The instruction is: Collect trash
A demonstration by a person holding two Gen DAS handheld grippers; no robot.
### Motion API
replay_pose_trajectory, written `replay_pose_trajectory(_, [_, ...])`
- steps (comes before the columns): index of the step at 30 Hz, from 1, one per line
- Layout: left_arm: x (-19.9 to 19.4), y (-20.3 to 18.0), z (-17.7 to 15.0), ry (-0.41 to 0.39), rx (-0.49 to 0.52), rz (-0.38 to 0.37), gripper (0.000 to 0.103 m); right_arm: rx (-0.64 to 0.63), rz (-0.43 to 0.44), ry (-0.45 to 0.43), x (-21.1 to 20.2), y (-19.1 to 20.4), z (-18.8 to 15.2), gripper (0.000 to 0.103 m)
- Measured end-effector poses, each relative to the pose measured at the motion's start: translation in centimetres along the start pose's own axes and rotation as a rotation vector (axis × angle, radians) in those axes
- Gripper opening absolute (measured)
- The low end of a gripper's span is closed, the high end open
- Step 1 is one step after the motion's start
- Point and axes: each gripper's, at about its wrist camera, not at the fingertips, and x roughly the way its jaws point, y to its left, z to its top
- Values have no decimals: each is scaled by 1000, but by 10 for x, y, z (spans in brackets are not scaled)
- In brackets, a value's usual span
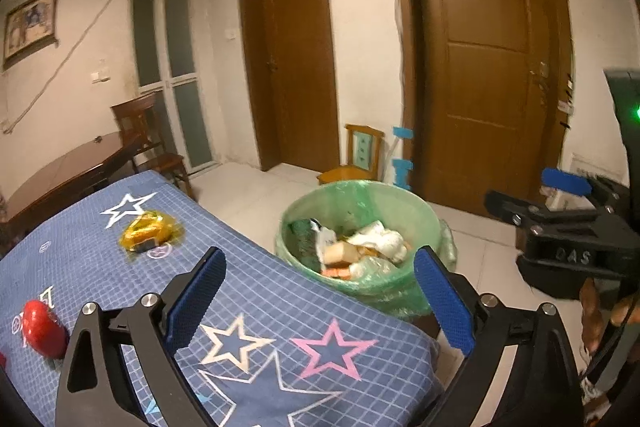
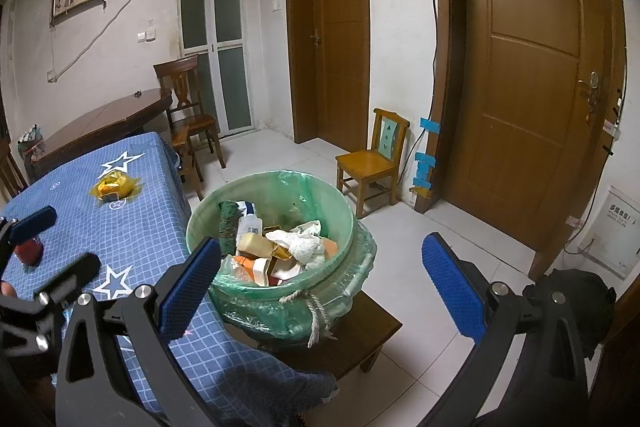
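We've got both the left gripper [image 1: 320,291] and right gripper [image 2: 320,283] spread wide, holding nothing, near the trash bin [image 2: 280,227].

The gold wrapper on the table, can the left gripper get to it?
Probably yes. The gold wrapper lies in the open on the blue star tablecloth, ahead of the left gripper, whose jaws are open and empty with nothing between them.

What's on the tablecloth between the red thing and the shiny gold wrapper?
Nothing. In the left wrist view, only bare blue checked tablecloth with printed stars lies between the red thing and the gold wrapper. The right wrist view agrees.
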Motion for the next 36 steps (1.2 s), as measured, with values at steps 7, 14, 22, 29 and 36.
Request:
replay_pose_trajectory(7, [3,6,0,46,-4,-21,95,1,9,2,1,2,0,97])
replay_pose_trajectory(14, [1,9,0,27,-21,-20,95,-4,8,2,1,4,0,97])
replay_pose_trajectory(22, [1,6,-1,28,-12,-9,95,-2,11,8,2,3,0,97])
replay_pose_trajectory(29, [2,5,0,30,-11,-4,95,8,10,11,2,1,-1,97])
replay_pose_trajectory(36, [1,5,0,18,-12,3,95,5,20,5,1,0,-1,97])
